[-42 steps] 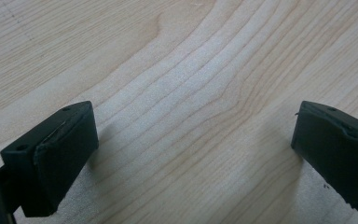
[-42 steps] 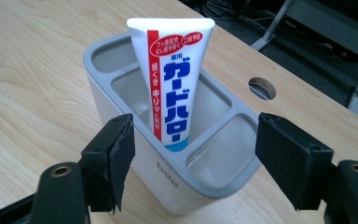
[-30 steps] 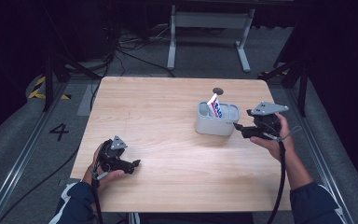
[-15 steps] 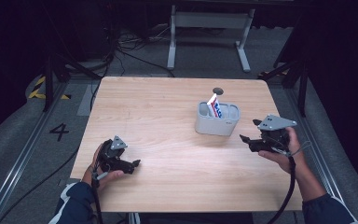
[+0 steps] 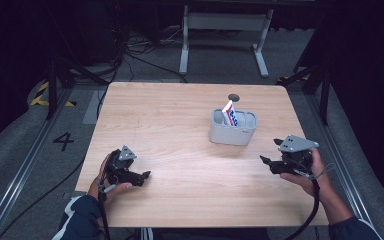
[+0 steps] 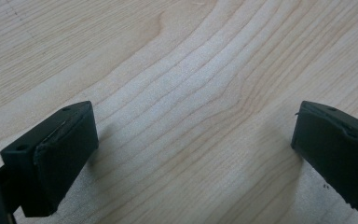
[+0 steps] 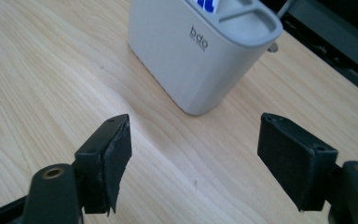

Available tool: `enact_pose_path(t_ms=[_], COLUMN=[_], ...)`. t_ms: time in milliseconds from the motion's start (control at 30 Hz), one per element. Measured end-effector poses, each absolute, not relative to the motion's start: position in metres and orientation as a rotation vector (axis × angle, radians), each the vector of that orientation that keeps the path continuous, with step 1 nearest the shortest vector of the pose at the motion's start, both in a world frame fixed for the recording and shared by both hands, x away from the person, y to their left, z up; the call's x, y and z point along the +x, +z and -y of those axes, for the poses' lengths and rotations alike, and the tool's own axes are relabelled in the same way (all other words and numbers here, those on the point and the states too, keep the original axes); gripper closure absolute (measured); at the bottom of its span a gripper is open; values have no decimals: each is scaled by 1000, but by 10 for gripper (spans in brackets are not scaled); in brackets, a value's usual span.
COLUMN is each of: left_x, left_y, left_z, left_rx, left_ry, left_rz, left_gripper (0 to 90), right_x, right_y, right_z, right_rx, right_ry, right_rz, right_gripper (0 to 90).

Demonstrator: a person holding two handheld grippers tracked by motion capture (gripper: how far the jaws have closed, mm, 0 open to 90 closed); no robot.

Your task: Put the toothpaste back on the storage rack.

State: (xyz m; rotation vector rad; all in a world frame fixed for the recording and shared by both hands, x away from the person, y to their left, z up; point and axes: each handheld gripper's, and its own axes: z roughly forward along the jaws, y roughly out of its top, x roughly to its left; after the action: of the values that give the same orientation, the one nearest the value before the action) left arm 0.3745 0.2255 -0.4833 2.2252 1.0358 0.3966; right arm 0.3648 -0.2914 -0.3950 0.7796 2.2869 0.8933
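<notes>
I held the left gripper [image 5: 142, 176] low over the near left part of the wooden table [image 5: 180, 125]. Its jaws stood wide apart in the left gripper view, with bare wood grain between them and nothing gripped.

I held the right gripper [image 5: 266, 161] over the near right part of the table, pointing toward the table's centre. Its jaws had just been opening and stood wide, with nothing between them. In the right gripper view, the grey holder [image 7: 200, 56] stood at roughly 12 o'clock from the jaws, near them but clear of both pads.

In the high view, the grey holder [image 5: 233, 127] stood upright at about 11 o'clock from the right gripper and about 2 o'clock from the left gripper, well apart from the latter. A red, white and blue packet [image 5: 229, 114] stood tilted in its left compartment.
</notes>
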Motion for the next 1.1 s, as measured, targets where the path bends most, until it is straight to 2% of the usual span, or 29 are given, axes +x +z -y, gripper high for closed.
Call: enact_pose_path(t_ms=[1100], left_x=[374], left_y=[-483], left_z=[-225], left_rx=[2223], left_ry=[396], left_rz=[-1045], left_gripper=[4], right_x=[336], right_y=[-457], right_z=[359], right_rx=[1018], right_ry=[930], right_rz=[-2263], right_gripper=[237])
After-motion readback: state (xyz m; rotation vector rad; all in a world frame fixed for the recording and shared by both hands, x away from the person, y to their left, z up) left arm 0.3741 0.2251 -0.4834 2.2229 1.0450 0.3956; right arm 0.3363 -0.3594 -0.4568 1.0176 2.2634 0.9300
